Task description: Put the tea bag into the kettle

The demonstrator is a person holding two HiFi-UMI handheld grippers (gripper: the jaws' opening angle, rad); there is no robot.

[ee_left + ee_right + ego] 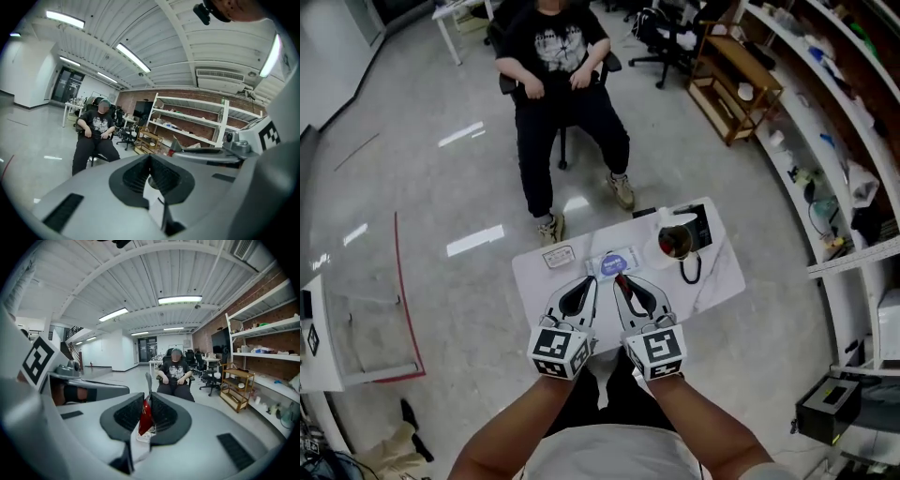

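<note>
both bare arms reach forward side by side, left forearm (508, 427) and right forearm (701, 422). the left gripper (584, 284) points ahead, its fingers pressed together with nothing between. the right gripper (623, 284), just beside it, has its fingers pinched on a red tea bag (146, 414).

Left gripper (587, 283): light grey, smooth shell, broad at the back and narrowing to the tips.
Right gripper (622, 280): same grey shell and same shape.
Pads (136, 176): black and ribbed, set in a black frame shaped like a drop.
Shell strips (234, 451): one dark, ribbed, rectangular strip on each side of the shell.
Marker cubes (560, 349): white faces with black square patterns, one cube at the back of each gripper.
Shirt (609, 457): pale, almost white; its sleeves do not cover the forearms.
</note>
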